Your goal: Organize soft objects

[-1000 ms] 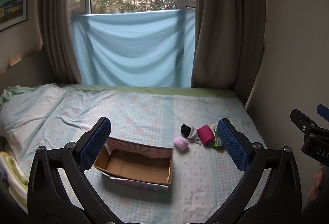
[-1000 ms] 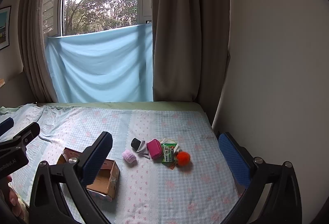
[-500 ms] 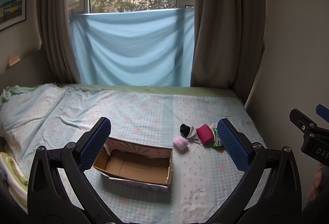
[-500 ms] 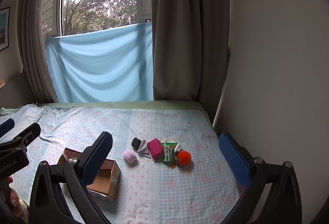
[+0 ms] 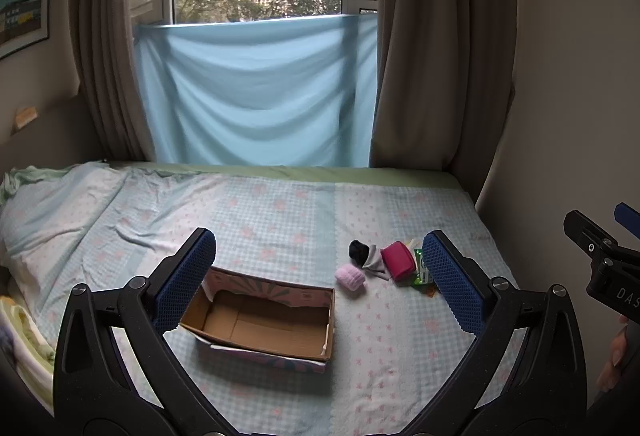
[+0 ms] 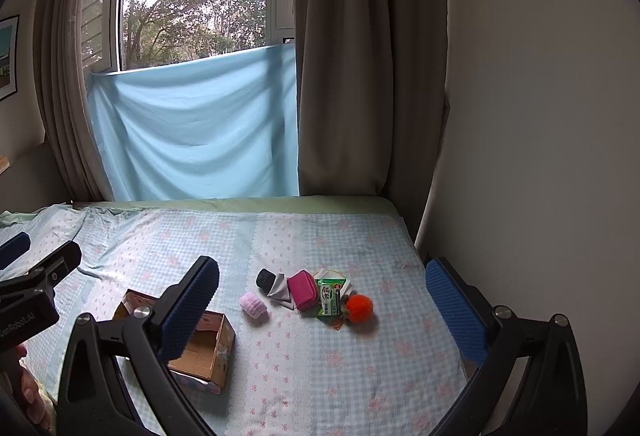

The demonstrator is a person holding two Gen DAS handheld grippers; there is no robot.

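An open cardboard box (image 5: 260, 324) (image 6: 204, 352) with a pink printed outside lies on the bed, nothing in it. To its right sits a row of small soft things: a pale pink roll (image 5: 350, 277) (image 6: 253, 305), a black and grey sock (image 5: 362, 254) (image 6: 272, 283), a magenta pouch (image 5: 397, 265) (image 6: 303, 290), a green tissue pack (image 6: 330, 299) and an orange pompom (image 6: 359, 309). My left gripper (image 5: 320, 276) hangs open above the box. My right gripper (image 6: 324, 312) is open too, above the row, holding nothing.
The bed (image 5: 280, 208) has a light blue checked sheet with pink flowers. A wall (image 6: 540, 116) runs along its right side. Brown curtains (image 5: 436, 56) and a blue cloth (image 5: 260, 92) cover the window behind. Folded bedding (image 5: 24, 336) lies at the left edge.
Both views have shifted very slightly; the objects sit a touch lower in the right wrist view. Nothing on the bed has moved and both grippers stay open.
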